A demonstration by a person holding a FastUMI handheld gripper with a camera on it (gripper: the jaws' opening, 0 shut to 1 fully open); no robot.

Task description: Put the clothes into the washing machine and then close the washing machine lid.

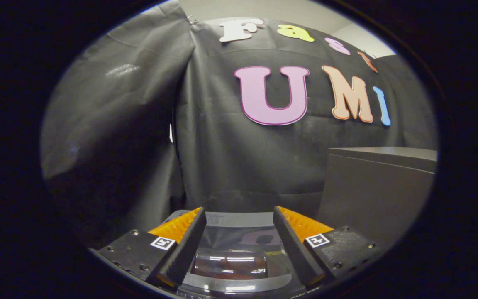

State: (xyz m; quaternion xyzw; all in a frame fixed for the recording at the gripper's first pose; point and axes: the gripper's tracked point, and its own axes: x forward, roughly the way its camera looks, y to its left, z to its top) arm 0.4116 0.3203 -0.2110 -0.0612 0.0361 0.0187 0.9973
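My gripper (239, 220) is open, its two fingers spread wide with nothing between them. Below and between the fingers lies the washing machine's glossy lid (239, 249), a dark see-through panel with reflections on it. The lid looks shut and flat under the fingers. I cannot make out any clothes through it. The fingertips hover just above the lid's far edge.
A grey box-like cabinet (380, 187) stands to the right, just beyond the right finger. Black cloth walls close off the space ahead and to the left.
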